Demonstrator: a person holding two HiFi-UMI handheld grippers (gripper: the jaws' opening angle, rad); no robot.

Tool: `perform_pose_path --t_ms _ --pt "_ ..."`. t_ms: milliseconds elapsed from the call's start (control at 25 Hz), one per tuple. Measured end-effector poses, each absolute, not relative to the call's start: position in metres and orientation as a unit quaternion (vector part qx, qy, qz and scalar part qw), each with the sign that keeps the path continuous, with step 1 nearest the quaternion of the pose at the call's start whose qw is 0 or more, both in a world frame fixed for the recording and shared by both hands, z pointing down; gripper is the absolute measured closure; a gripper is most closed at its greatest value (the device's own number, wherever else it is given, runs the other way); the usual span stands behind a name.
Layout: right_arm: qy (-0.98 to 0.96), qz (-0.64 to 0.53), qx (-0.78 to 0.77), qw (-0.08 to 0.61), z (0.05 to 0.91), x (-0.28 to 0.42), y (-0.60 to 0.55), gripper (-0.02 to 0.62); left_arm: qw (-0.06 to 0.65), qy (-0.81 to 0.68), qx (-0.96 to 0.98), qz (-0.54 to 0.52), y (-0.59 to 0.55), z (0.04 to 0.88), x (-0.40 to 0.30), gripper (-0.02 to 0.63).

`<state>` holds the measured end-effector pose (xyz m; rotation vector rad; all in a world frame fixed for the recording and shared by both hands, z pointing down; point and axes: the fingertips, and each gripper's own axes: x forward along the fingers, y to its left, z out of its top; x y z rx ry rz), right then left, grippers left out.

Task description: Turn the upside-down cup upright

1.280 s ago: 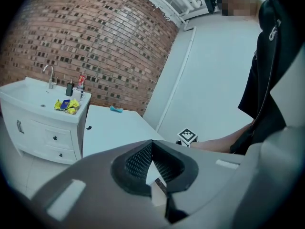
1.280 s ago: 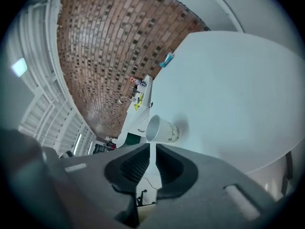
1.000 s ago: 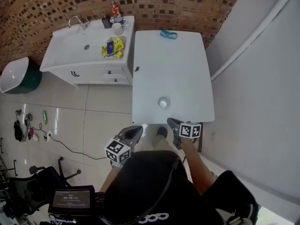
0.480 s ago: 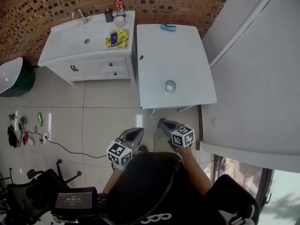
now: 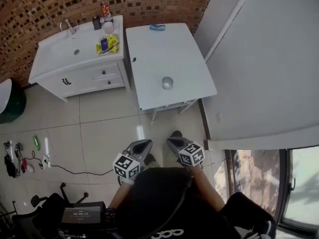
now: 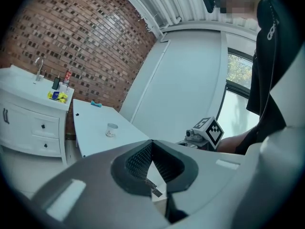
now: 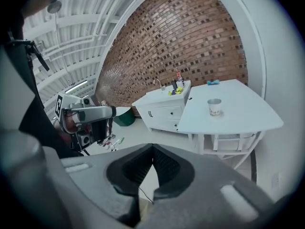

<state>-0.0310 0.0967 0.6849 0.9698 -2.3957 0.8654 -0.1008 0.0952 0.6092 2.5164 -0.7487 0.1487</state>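
Red brick backs a white vanity [image 5: 75, 68] with a sink, and a white table [image 5: 164, 49] stands against its side on the tiled floor. The paper cup [image 5: 167, 82] stands alone near the table's near edge, about midway along it. A small teal object [image 5: 157, 27] lies at the far edge.

Both grippers hang low in front of the person, well apart from the table. The left gripper [image 5: 141, 145] has its jaws closed tip to tip with nothing between them. The right gripper [image 5: 173, 142] is closed and empty in the same way.

The cup is small in every view. It looks wider at the top, with a dark hollow showing from above, so it seems to stand mouth up. On that reading the turn is done and nothing remains. If it is in fact inverted, the whole reach, grasp and flip are left to do.
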Motion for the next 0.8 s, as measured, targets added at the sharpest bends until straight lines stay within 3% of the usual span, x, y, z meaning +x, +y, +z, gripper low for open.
perform_pose_path --t_ms 440,800 --pt "-0.875 0.277 0.357 0.177 0.657 -0.005 0.136 0.603 0.232 -0.268 0.933 0.067 0.142 0.595 -0.071 0.592" --pt "-0.884 0.274 0.35 0.145 0.647 0.047 0.22 0.603 0.228 -0.212 0.945 0.1 0.238 0.593 0.015 0.592"
